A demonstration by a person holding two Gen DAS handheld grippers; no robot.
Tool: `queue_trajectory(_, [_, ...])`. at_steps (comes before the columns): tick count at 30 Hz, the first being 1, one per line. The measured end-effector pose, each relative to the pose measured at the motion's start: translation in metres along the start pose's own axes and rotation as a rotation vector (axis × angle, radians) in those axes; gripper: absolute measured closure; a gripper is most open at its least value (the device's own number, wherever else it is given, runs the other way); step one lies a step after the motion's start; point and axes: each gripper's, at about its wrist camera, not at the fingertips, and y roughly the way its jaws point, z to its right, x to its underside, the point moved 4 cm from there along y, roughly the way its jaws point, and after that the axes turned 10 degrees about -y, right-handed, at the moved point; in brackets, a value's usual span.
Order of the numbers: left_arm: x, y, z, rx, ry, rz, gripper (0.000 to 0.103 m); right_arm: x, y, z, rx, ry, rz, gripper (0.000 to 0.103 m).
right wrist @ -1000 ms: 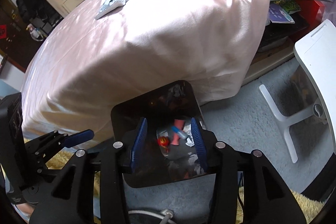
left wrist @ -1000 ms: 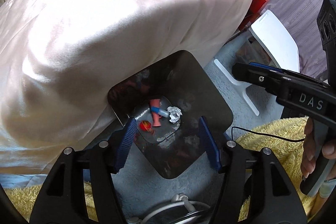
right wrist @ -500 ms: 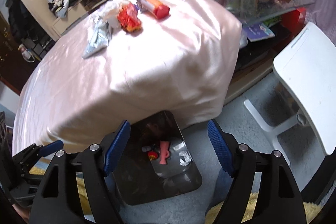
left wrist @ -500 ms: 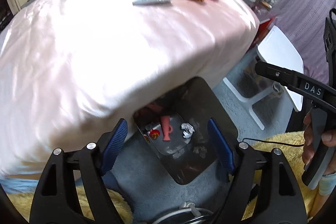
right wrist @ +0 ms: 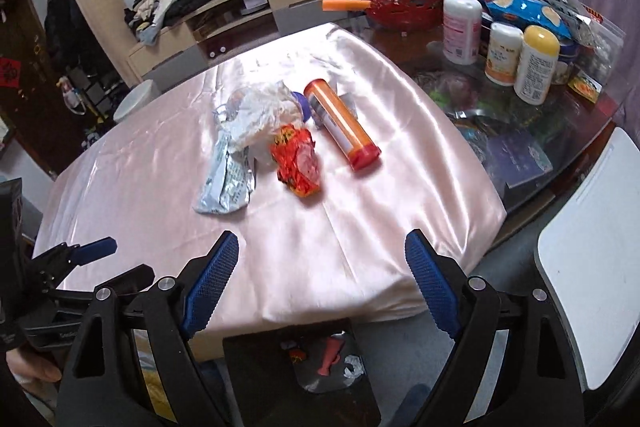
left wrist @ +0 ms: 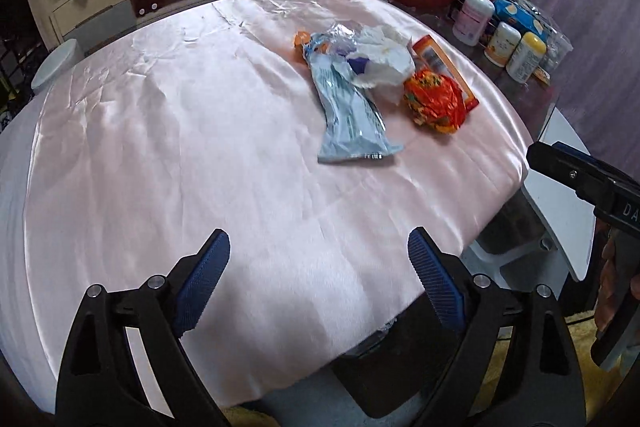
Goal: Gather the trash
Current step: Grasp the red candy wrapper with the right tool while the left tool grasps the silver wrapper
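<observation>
Where wrappers [right wrist: 297, 159] lie clustered, orange canister [right wrist: 341, 123] touching tissue [right wrist: 267, 106].

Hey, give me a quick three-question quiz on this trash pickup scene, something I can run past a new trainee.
1. True or false: the left gripper is holding a wrapper.
2. Which piece lies nearest the table edge facing the right gripper? A) orange tube B) red-orange wrapper C) crumpled tissue
3. Fill in: the dark bin stands on the floor, at the foot of the pink ______.

Key: 1. False, both grippers are open and empty. 2. B. 3. Tablecloth.
</observation>
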Motion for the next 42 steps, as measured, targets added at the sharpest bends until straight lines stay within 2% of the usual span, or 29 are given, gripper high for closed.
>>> queue_trajectory(6, [-0.031, 0.023, 0.010, 0.006, 0.014, 0.000, 0.017, -0.026, 0.037, 0.003, 0.012, -0.018, -0.010, 0.019])
queue_trajectory(10, [-0.043, 0.044, 0.014, 0.011, 0.007, -0.014, 0.017, -0.034, 0.061, 0.003, -0.009, -0.014, -0.024, 0.032])
queue_trajectory(15, [-0.050, 0.064, 0.023, 0.017, 0.025, -0.019, 0.017, -0.037, 0.082, -0.004, -0.059, -0.036, -0.039, 0.042])
queue_trajectory(20, [-0.055, 0.084, 0.029, 0.027, 0.024, -0.040, 0.018, -0.038, 0.096, -0.004, -0.069, -0.033, -0.055, 0.051])
queue_trajectory(25, [-0.056, 0.091, 0.034, 0.001, 0.051, -0.030, 0.034, -0.039, 0.095, -0.006, -0.083, -0.054, -0.045, 0.065])
queue_trajectory(28, [-0.055, 0.090, 0.035, -0.014, 0.067, -0.010, 0.048, -0.040, 0.095, -0.009, -0.082, -0.061, -0.042, 0.068])
queue_trajectory(29, [-0.055, 0.089, 0.035, -0.010, 0.065, -0.006, 0.057, -0.039, 0.095, -0.010, -0.083, -0.063, -0.042, 0.069])
queue_trajectory(32, [-0.053, 0.086, 0.033, -0.007, 0.060, -0.016, 0.065, -0.038, 0.092, -0.013, -0.077, -0.069, -0.041, 0.070])
queue_trajectory(35, [-0.050, 0.078, 0.026, -0.012, 0.042, -0.020, 0.068, -0.037, 0.089, -0.016, -0.073, -0.074, -0.038, 0.071])
queue_trajectory(42, [-0.050, 0.037, 0.009, -0.008, 0.013, 0.030, 0.069, -0.035, 0.074, -0.021, -0.072, -0.071, -0.030, 0.071])
